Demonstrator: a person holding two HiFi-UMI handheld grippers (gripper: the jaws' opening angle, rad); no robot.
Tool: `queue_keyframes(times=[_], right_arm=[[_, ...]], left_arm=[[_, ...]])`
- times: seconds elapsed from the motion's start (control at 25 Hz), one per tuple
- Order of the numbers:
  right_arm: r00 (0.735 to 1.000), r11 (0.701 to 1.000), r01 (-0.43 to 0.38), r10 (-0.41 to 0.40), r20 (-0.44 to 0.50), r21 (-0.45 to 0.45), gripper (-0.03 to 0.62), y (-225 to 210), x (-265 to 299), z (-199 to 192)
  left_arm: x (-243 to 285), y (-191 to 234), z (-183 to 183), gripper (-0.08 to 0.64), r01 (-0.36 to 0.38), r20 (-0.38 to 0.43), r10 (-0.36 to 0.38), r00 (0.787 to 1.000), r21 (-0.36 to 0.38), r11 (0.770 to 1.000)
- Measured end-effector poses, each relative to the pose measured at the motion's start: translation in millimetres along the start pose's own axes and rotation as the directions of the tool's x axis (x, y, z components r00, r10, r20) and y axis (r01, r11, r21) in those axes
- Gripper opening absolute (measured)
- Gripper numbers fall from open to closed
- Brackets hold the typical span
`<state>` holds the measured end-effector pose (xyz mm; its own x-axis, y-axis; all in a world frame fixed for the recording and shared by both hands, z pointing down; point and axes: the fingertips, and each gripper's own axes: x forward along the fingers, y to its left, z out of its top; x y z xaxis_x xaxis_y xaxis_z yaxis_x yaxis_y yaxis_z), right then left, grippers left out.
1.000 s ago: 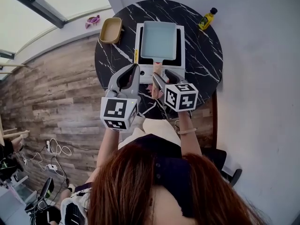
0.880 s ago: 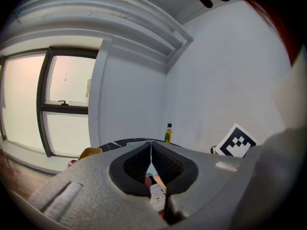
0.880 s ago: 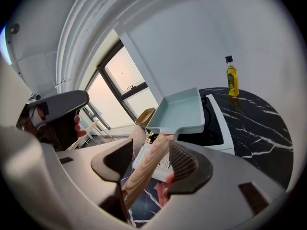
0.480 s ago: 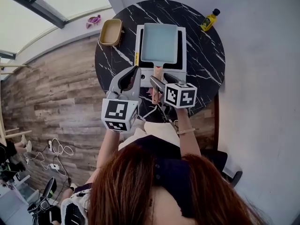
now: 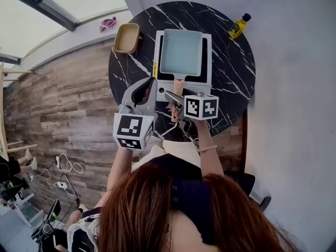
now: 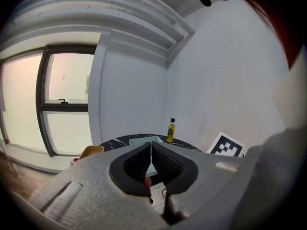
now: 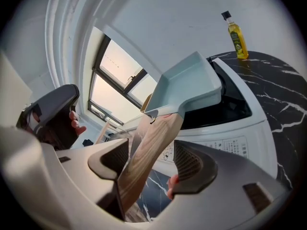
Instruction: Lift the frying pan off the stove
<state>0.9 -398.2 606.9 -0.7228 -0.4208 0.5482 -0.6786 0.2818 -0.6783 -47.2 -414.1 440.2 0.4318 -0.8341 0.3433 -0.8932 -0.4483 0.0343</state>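
The pale blue frying pan sits on the white stove on the round black marble counter, its wooden handle pointing toward the person. The right gripper has just been opening its jaws, which stand wide apart with that handle running between them, unclamped. The left gripper hovers just beside it, jaws together on nothing.

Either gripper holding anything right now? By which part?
Nothing held. Right gripper jaws have just been opening astride the frying pan wooden handle, unclamped; left gripper shut, empty.
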Motion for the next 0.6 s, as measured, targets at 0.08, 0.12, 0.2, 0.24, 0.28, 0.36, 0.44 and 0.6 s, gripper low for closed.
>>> queue_keyframes(times=[0.08, 0.12, 0.2, 0.24, 0.28, 0.36, 0.44, 0.6], right_arm=[[1.000, 1.000, -0.025, 0.025, -0.003, 0.003, 0.289, 1.9, 1.0, -1.8], [0.999, 0.999, -0.032, 0.032, -0.004, 0.003, 0.279, 1.5, 1.4, -1.4], [0.999, 0.999, -0.049, 0.049, -0.004, 0.012, 0.273, 2.1, 3.6, 1.0], [0.998, 0.998, -0.064, 0.064, 0.000, 0.023, 0.267, 3.5, 5.0, 2.4], [0.997, 0.996, -0.081, 0.081, 0.003, 0.039, 0.259, 5.1, 6.2, 3.4], [0.993, 0.990, -0.118, 0.118, 0.008, 0.078, 0.235, 7.9, 7.7, 3.4], [0.990, 0.984, -0.144, 0.144, 0.011, 0.105, 0.210, 9.8, 8.2, 3.3], [0.987, 0.979, -0.161, 0.160, 0.014, 0.125, 0.190, 9.2, 8.5, 2.8]], left_arm=[[-0.1, -0.9, -1.4, 0.014, -0.002, -0.008, 0.002, 1.000, 0.005, 1.000], [0.6, -1.1, -2.0, 0.014, -0.001, -0.011, 0.001, 1.000, 0.006, 1.000], [2.7, -0.2, -3.8, 0.014, -0.001, -0.018, 0.001, 1.000, 0.006, 1.000], [3.8, 0.6, -4.9, 0.014, -0.001, -0.021, 0.001, 1.000, 0.006, 1.000], [4.8, 1.1, -5.8, 0.014, -0.001, -0.025, 0.001, 1.000, 0.006, 1.000], [5.9, 1.3, -6.9, 0.014, -0.001, -0.029, 0.001, 1.000, 0.007, 1.000], [6.1, 1.3, -7.2, 0.014, -0.001, -0.032, 0.001, 1.000, 0.008, 1.000], [5.4, 2.4, -8.5, 0.014, -0.004, -0.033, 0.004, 0.999, 0.006, 1.000]])
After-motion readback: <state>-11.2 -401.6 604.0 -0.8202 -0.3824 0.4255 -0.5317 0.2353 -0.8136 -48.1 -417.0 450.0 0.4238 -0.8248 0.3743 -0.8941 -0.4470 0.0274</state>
